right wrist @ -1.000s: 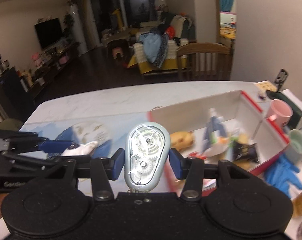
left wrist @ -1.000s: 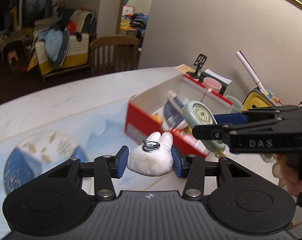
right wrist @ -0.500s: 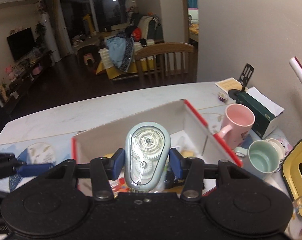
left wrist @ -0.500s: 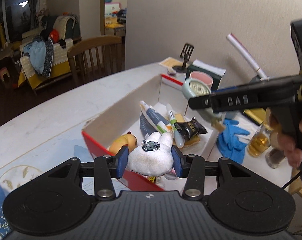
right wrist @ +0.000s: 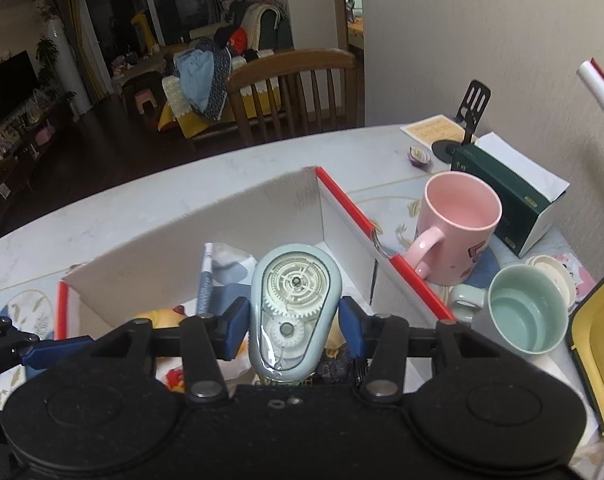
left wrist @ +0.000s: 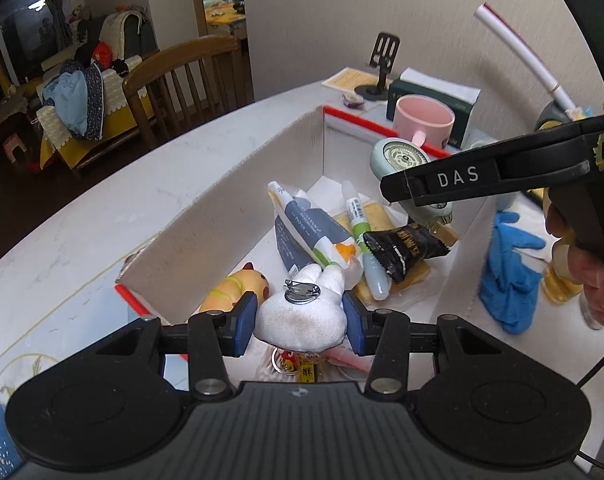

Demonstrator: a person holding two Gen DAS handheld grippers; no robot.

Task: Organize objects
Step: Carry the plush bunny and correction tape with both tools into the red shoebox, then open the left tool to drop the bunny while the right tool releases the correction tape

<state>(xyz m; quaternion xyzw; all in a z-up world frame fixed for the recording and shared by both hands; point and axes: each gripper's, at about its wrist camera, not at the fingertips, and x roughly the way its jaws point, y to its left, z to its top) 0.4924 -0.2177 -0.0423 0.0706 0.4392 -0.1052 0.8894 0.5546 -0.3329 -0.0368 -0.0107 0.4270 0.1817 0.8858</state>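
The left gripper (left wrist: 300,322) squeezes a white plush bunny (left wrist: 304,318) over the near end of the red-edged box (left wrist: 237,184). The right gripper (right wrist: 293,330) squeezes a pale green correction tape (right wrist: 291,308) above the same box.

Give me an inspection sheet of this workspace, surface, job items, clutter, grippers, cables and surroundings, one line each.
Surface: pale marble-look table, partly bare.
Job's things: white plush rabbit toy with a metal pin and pale green see-through correction tape dispenser, both held over the open red-edged cardboard box, which holds pouches, a glue pen and a yellow toy.
Clutter: pink ceramic mug, pale green mug, dark green tissue box, blue rubber glove, black phone stand.
Grippers: left gripper shut on the rabbit; right gripper shut on the dispenser.
Cables: thin black cable beneath the person's hand.
Surroundings: wooden chair, clothes-piled sofa behind.
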